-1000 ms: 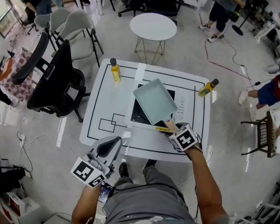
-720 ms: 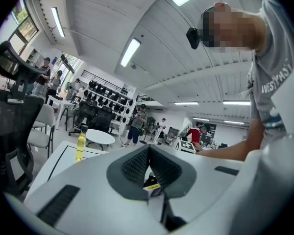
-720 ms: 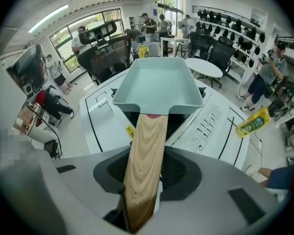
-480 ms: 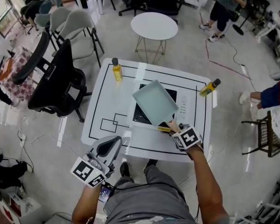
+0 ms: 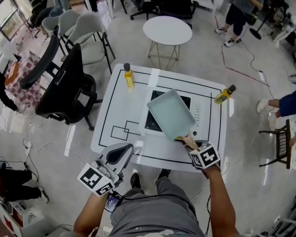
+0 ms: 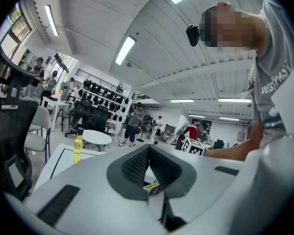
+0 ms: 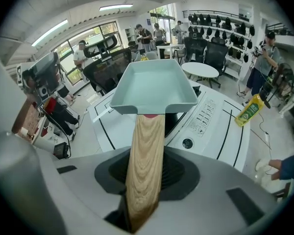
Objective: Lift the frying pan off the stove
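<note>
Gripping the wooden handle (image 7: 144,165) at its near end, the right gripper (image 5: 186,141) has just closed its jaws, and the pads are clamped on the wood. The frying pan (image 5: 171,113), the pale square one, lies straight out ahead of those jaws. Its long axis runs from the grip away and up-left over the black top of the stove (image 5: 203,117), so pan, handle and gripper make one line. In the right gripper view the pan body looks to ride above the cooktop rather than flat on it, though I can't swear the far edge is clear. So the lift, I'd judge, goes up and back along that line with all the weight hung out beyond the grip; expect the far end to want to droop. The left gripper (image 5: 119,154) is well apart, off the near-left edge of the table (image 5: 116,112), jaws together on nothing, so the right one is the only one placed for this move.
</note>
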`<action>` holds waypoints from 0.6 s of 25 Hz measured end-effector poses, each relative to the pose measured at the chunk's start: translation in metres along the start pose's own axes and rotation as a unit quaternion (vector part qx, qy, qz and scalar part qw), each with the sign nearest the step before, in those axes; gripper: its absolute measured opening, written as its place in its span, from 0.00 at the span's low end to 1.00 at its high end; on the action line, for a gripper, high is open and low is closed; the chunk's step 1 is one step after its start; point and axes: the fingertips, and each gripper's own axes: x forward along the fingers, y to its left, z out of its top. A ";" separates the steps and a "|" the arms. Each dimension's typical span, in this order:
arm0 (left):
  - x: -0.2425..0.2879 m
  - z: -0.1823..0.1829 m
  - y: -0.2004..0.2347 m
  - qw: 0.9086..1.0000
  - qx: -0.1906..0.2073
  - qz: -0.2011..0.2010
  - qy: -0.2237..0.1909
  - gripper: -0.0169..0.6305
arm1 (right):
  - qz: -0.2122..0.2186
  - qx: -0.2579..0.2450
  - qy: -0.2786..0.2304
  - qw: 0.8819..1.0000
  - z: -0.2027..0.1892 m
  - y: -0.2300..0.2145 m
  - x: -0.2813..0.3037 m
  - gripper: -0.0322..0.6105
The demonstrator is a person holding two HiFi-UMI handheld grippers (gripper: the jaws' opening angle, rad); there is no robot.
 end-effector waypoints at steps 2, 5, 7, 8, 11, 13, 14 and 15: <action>-0.001 0.002 -0.001 1.000 0.004 -0.002 0.001 0.02 | -0.002 0.001 -0.009 1.000 0.002 0.003 -0.014 0.23; -0.001 0.007 -0.002 1.000 0.009 -0.005 0.001 0.02 | -0.009 -0.002 -0.023 1.000 0.007 0.007 -0.037 0.23; -0.001 0.011 -0.002 1.000 0.012 -0.008 0.001 0.02 | -0.014 -0.002 -0.033 0.999 0.012 0.009 -0.052 0.23; -0.001 0.012 -0.002 1.000 0.014 -0.009 0.000 0.02 | -0.016 -0.002 -0.039 0.999 0.015 0.011 -0.059 0.23; 0.000 0.017 -0.004 1.000 0.017 -0.016 -0.002 0.02 | -0.018 0.002 -0.062 0.998 0.024 0.015 -0.080 0.23; 0.000 0.019 -0.005 1.000 0.019 -0.020 -0.003 0.02 | -0.017 0.007 -0.079 0.997 0.029 0.020 -0.093 0.23; -0.001 0.020 -0.005 1.000 0.020 -0.022 -0.003 0.02 | -0.016 0.009 -0.088 0.996 0.031 0.022 -0.100 0.23; -0.001 0.021 -0.006 0.999 0.021 -0.023 -0.003 0.02 | -0.015 0.012 -0.096 0.995 0.034 0.023 -0.106 0.23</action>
